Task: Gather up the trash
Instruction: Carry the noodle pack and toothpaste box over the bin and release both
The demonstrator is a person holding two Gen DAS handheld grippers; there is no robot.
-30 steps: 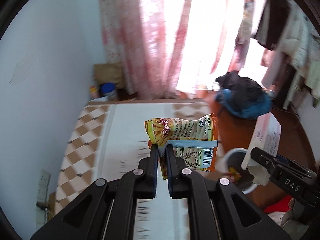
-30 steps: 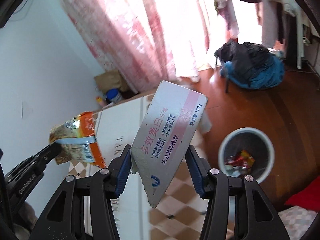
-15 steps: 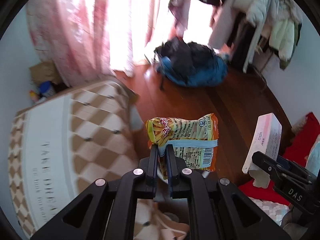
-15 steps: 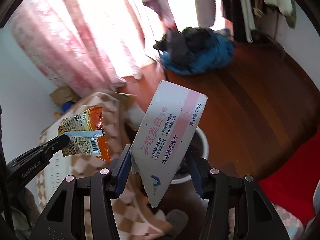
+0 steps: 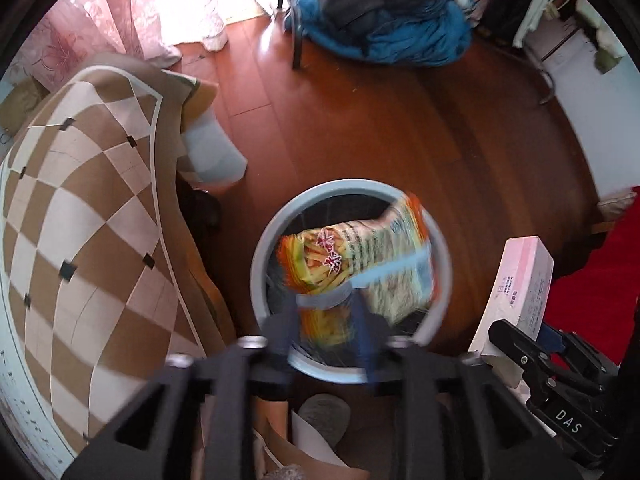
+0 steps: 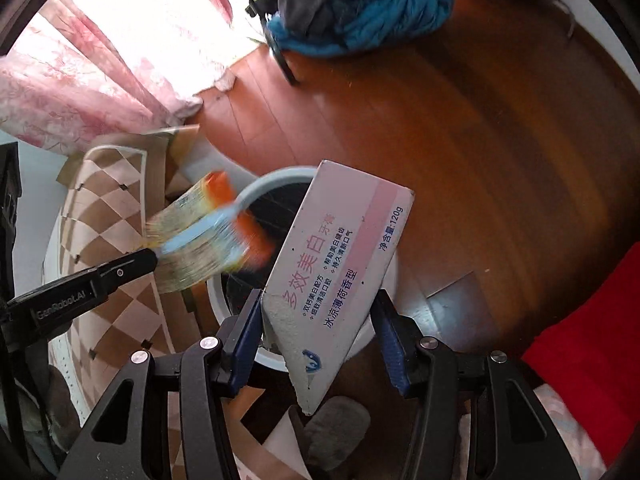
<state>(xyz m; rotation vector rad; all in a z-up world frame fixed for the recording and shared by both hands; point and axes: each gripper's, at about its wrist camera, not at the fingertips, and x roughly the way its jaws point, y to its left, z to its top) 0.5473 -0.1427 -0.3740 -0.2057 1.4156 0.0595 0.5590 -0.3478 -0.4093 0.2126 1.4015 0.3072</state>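
The toothpaste box (image 6: 340,264) held in the right claw (image 6: 320,336) carried purple and pink Chinese print: "多效美白" in large characters, "冰凉薄荷香型" below it, smaller bullet lines between them, and "净含量:120g" near its upper edge. The left claw (image 6: 120,270), seen from the right wrist, bore "GenRobot.AI" on its arm. In the left wrist view, the right claw's body read "DAS". The print on the snack bag (image 5: 360,264) was too blurred to read.
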